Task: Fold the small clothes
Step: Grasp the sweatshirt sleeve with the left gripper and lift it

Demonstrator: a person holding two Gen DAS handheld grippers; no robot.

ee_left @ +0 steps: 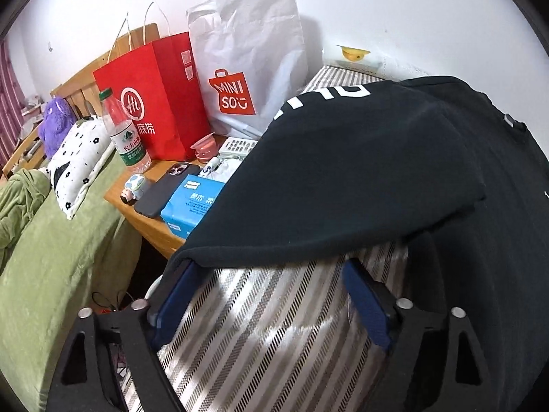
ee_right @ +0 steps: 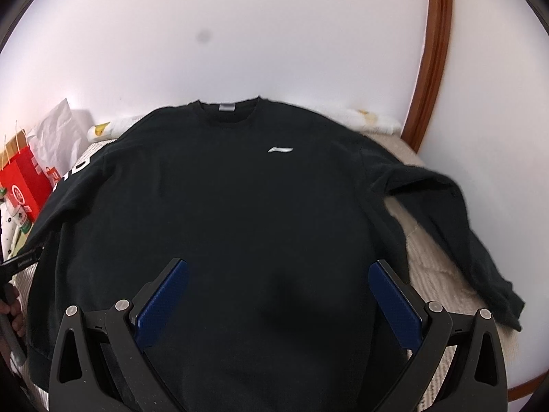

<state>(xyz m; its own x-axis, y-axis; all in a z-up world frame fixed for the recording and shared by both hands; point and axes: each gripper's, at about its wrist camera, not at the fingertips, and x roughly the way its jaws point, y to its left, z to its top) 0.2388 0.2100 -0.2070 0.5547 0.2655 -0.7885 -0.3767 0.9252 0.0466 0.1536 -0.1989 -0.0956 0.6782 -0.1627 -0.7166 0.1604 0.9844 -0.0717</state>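
A black long-sleeved sweatshirt (ee_right: 223, 206) with a small white chest logo lies front-up on the bed, collar toward the wall. Its right sleeve (ee_right: 463, 226) lies spread on the cream bedding. Its left sleeve (ee_left: 343, 178), with white lettering, drapes over the tips of my left gripper (ee_left: 271, 264), whose jaws stand wide apart under the fabric over the striped sheet. My right gripper (ee_right: 278, 267) is open and empty, hovering above the lower body of the sweatshirt.
A wooden bedside table (ee_left: 151, 219) holds a red bag (ee_left: 154, 96), a white Miniso bag (ee_left: 247, 68), a water bottle (ee_left: 120, 130), a phone (ee_left: 164, 189) and a blue tissue pack (ee_left: 192, 206). A green-covered bed (ee_left: 51, 257) lies left. A white wall stands behind.
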